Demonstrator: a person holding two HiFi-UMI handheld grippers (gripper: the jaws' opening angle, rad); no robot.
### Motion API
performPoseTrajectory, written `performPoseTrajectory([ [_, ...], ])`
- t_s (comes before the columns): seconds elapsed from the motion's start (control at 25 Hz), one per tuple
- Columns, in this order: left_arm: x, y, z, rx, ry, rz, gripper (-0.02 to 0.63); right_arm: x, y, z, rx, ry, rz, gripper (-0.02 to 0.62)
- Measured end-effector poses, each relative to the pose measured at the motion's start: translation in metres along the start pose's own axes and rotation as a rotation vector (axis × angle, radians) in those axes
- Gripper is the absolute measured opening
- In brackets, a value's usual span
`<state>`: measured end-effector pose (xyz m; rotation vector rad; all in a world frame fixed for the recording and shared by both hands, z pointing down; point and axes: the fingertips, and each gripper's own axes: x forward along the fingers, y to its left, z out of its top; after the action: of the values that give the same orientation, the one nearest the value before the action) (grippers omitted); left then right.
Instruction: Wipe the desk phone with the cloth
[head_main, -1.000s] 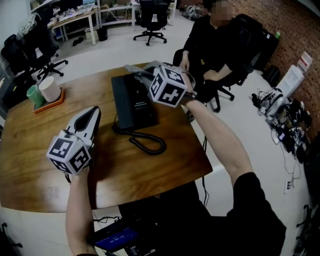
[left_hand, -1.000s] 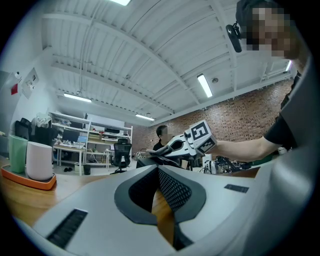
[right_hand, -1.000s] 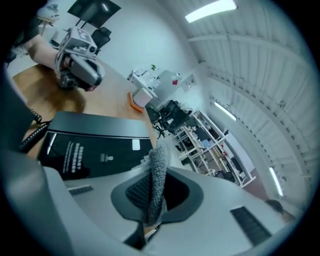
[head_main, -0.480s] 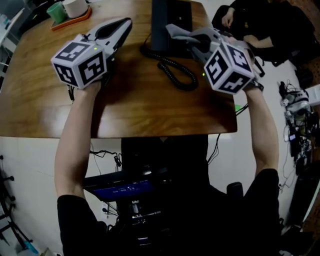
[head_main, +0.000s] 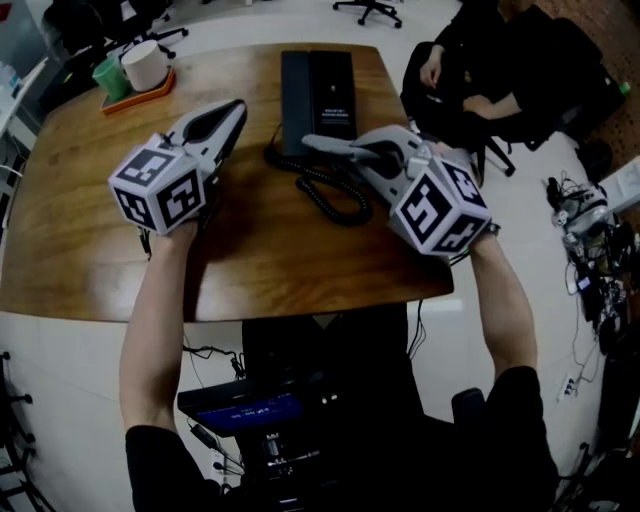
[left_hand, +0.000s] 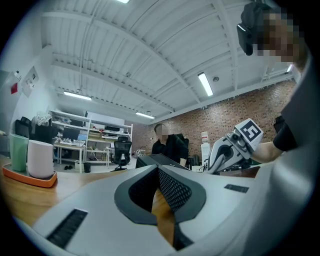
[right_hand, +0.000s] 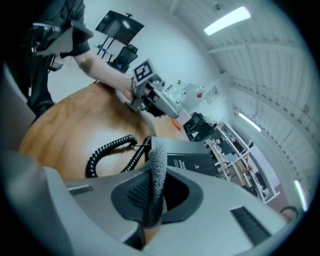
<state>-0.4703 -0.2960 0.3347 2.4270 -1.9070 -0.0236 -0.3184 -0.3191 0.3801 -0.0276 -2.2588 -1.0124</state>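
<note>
The black desk phone lies flat at the far middle of the wooden desk, and its coiled cord loops toward me. My right gripper is shut on a grey cloth and hovers at the phone's near end, above the cord. In the right gripper view the cloth stands pinched between the jaws, with the phone and cord just beyond. My left gripper is shut and empty, left of the phone. From the left gripper view the phone is a dark edge ahead.
An orange tray with a green cup and a white cup sits at the desk's far left corner. A person in black sits on a chair beyond the right edge. Cables and gear lie on the floor at right.
My right gripper has come back with the cloth from over the phone's body to its near end. My left gripper stays left of the phone. The head view has swung.
</note>
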Motion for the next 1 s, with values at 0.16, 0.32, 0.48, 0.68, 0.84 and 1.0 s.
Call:
performPoseTrajectory([
  [0.16,-0.002,-0.005,-0.001,0.0,0.011,-0.019,-0.008,-0.049,-0.025,0.038,0.278,-0.323,-0.065,0.026],
  [0.32,-0.001,-0.006,0.002,0.011,0.001,-0.026,-0.008,-0.116,-0.031,0.061,0.609,-0.662,-0.042,0.025],
  [0.48,-0.002,-0.008,0.001,0.034,0.004,-0.03,-0.008,-0.159,-0.021,0.055,0.758,-0.815,-0.064,0.025],
  [0.68,-0.008,0.002,-0.003,-0.005,0.0,-0.001,-0.008,-0.195,-0.019,0.052,0.811,-0.942,-0.099,0.025],
  [0.84,-0.012,0.009,0.0,-0.026,-0.024,0.012,-0.008,-0.206,-0.01,0.062,0.745,-0.937,-0.115,0.023],
  [1.0,-0.024,0.007,0.02,-0.089,-0.098,0.023,-0.008,-0.214,-0.005,0.064,0.697,-0.922,-0.143,0.023],
])
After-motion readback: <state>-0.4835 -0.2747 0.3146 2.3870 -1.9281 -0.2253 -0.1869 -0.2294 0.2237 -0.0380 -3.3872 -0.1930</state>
